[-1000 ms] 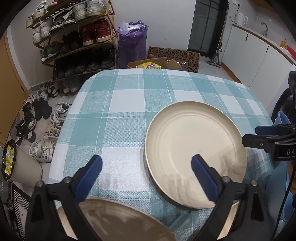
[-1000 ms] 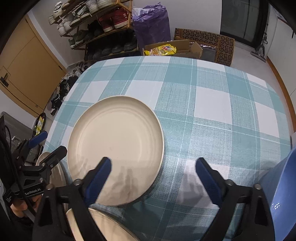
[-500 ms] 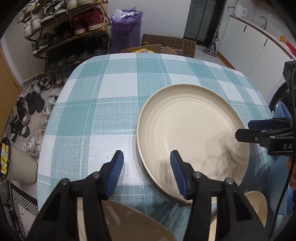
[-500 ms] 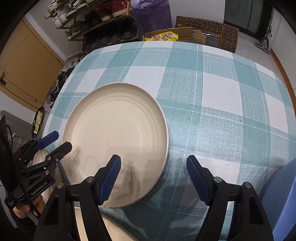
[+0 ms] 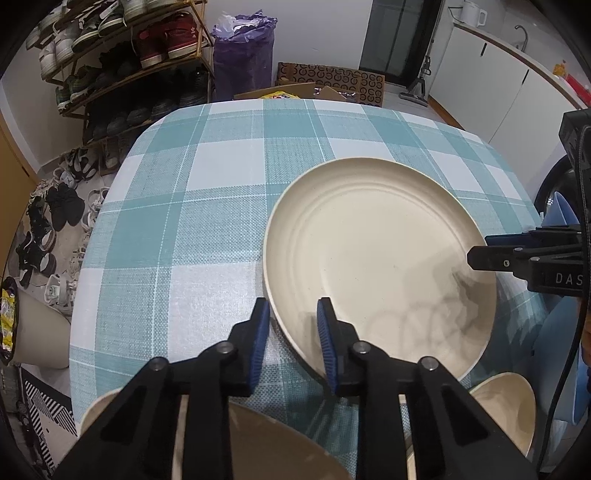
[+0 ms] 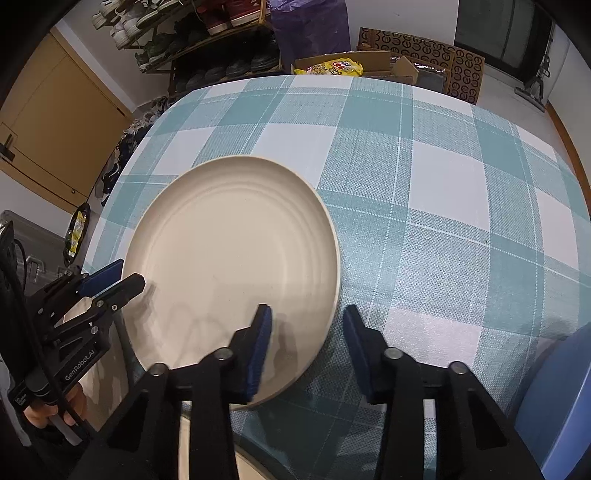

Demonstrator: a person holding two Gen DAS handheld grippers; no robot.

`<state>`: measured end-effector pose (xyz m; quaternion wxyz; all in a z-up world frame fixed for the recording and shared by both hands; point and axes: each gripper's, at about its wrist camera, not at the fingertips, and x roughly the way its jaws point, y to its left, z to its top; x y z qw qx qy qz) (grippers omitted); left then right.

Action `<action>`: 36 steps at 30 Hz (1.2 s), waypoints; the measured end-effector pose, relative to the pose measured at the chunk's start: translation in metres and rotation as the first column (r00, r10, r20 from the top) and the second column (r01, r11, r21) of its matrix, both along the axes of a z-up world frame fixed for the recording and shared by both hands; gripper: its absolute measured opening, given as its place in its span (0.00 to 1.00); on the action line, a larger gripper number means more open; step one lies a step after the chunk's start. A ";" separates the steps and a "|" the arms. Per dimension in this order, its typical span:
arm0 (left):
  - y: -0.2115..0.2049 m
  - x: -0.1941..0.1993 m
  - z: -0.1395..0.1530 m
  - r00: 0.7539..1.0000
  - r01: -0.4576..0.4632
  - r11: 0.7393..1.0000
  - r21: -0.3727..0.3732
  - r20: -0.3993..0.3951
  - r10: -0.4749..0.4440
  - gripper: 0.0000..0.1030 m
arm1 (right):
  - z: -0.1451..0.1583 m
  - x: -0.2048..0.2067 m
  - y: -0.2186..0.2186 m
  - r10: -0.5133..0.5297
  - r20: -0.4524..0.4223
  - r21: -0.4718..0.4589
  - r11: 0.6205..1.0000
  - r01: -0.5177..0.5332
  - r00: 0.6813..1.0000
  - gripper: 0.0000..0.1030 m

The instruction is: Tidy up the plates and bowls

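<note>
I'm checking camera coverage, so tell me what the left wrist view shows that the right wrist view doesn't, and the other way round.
Only the left wrist view shows the white kitchen cabinets, the kettle on the counter and a cream bowl at the near table edge. Only the right wrist view shows the wooden door and a blue chair. Both show the large cream plate on the checked tablecloth, with the left gripper and right gripper each straddling its rim, and the shoe rack.

Bare tablecloth (image 6: 443,192) lies beyond the plate (image 6: 229,251); bowls (image 5: 506,410) crowd the near edge.
</note>
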<state>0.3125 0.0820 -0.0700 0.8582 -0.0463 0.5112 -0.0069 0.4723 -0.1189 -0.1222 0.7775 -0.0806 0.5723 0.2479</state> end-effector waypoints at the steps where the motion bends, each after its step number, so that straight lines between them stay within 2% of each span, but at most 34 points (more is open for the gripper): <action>1: 0.000 0.000 0.000 1.000 -0.001 1.000 0.006 0.002 0.001 0.21 | 0.000 0.000 0.000 0.003 0.000 0.000 1.000 -0.003 1.000 0.34; 8: 0.002 -0.001 0.000 1.000 -0.003 1.000 0.018 0.014 0.003 0.13 | 0.000 -0.002 -0.002 0.014 0.026 -0.025 1.000 -0.014 1.000 0.21; 11: 0.001 -0.002 0.002 1.000 0.000 1.000 0.019 0.023 -0.001 0.12 | 0.000 -0.003 -0.003 0.016 0.039 -0.036 0.999 -0.014 0.999 0.19; 24: -0.001 -0.010 0.017 0.997 0.000 1.000 0.025 0.076 -0.002 0.12 | 0.010 -0.016 0.000 0.043 0.140 -0.086 0.996 -0.031 0.989 0.19; 36: -0.001 -0.029 0.044 0.992 -0.010 1.000 0.019 0.128 0.008 0.12 | 0.038 -0.039 -0.005 0.042 0.209 -0.061 0.998 -0.029 0.977 0.19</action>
